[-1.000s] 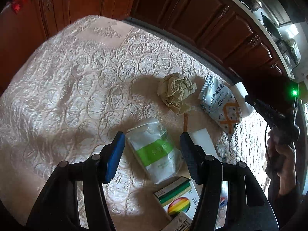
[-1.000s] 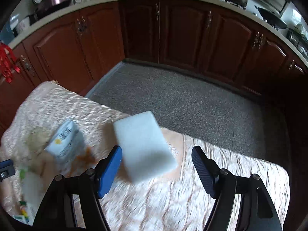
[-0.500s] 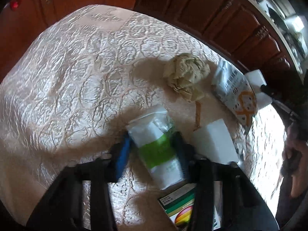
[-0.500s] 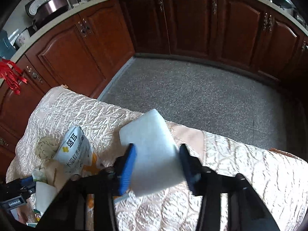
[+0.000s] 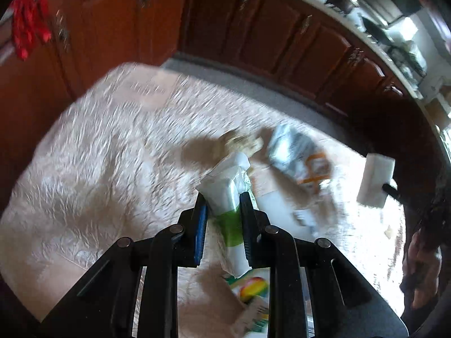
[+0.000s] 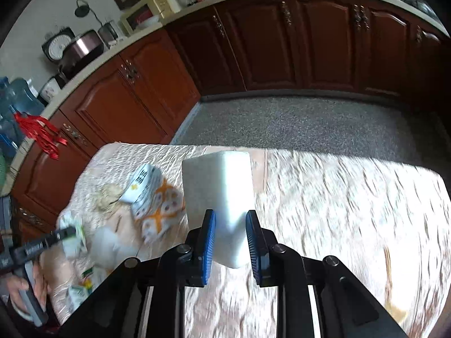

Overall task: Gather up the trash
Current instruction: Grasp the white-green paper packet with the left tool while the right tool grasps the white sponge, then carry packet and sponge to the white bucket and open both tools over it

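My left gripper (image 5: 222,205) is shut on a white and green plastic packet (image 5: 229,197) and holds it above the table. My right gripper (image 6: 229,222) is shut on a white foam block (image 6: 218,188), lifted off the cloth; the block also shows in the left wrist view (image 5: 376,180). On the table lie a crumpled paper ball (image 5: 239,140), a silver and orange snack bag (image 5: 298,155), a second white block (image 5: 282,208) and a colourful carton (image 5: 251,287). The ball (image 6: 108,197) and the bag (image 6: 152,197) also show in the right wrist view.
The table wears a shiny cream embossed cloth (image 5: 98,169). Dark wooden cabinets (image 6: 282,42) run behind it, across a grey speckled floor (image 6: 296,121). A red tassel (image 6: 39,135) hangs on a cabinet at the left. The counter holds bottles and pots.
Both grippers closed: the left one on the green and white packet, the right one on the white foam block. Both have since lifted their loads off the cloth.
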A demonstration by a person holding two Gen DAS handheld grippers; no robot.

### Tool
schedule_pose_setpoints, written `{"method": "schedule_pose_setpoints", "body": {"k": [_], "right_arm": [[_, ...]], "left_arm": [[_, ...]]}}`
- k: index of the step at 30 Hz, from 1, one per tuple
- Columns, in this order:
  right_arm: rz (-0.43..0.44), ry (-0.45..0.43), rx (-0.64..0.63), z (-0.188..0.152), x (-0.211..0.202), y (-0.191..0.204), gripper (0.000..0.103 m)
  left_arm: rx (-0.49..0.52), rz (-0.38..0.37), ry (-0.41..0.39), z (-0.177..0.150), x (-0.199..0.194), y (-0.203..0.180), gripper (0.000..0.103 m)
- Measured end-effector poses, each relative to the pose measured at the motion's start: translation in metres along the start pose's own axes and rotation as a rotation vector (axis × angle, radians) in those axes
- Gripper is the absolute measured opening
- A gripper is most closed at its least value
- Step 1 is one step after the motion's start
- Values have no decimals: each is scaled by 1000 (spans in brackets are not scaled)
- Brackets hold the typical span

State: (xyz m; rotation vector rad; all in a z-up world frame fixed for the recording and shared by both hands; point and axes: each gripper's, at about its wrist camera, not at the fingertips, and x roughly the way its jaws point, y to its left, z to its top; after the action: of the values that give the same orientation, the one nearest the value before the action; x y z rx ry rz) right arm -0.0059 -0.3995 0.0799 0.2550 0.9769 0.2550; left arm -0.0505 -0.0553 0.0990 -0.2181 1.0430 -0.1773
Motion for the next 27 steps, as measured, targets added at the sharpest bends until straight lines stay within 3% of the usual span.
{"method": "schedule_pose_setpoints", "body": {"k": [5,11,27], "right_arm": [[24,-39,33,-32,-43,-4,21],[-4,-78,62,-75,-96,-19,21],[-223,-167,263,-170,-223,-127,21]], "left_arm": [[96,-72,-33,-7,-25,-46,19],[230,-180,-17,-29,-34,-122,19],[509,-340,67,-101,-19,-314,19]]}}
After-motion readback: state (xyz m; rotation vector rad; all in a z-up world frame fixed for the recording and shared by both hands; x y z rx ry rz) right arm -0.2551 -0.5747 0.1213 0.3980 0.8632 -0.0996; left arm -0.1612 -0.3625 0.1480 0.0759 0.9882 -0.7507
